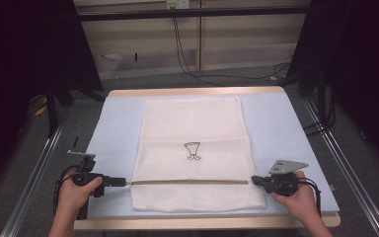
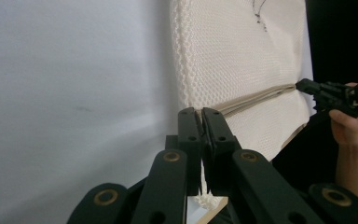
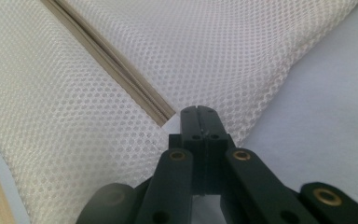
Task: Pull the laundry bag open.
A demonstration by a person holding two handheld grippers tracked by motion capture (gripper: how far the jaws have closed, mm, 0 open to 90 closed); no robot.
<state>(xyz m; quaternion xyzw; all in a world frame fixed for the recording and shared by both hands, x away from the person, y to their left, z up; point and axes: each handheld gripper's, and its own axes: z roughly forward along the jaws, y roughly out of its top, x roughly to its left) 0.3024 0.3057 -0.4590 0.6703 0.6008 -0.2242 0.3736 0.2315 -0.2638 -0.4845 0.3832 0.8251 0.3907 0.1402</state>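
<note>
High view: a cream-white mesh laundry bag (image 1: 192, 153) with a small black line drawing lies flat on a pale blue padded surface (image 1: 286, 128), nearer its near edge, with a beige zipper band (image 1: 190, 182) running left to right close to the bag's near end. The person's left gripper (image 1: 123, 182) meets the band's left end and the right gripper (image 1: 254, 180) its right end. Left gripper view: the jaws are together, and a scrap of white mesh shows low between them, so it seems clamped on the bag's edge; if that thin bite is shallow, any pull could let it slip out. The right hand (image 2: 352, 122) and its gripper sit at the band's other end. Right gripper view: the jaws are together at the bag's side edge, just beside the band's end (image 3: 165, 114); whether mesh is pinched I cannot tell. Uneven pulling could skew or wrinkle the bag, or strain the zipper.
</note>
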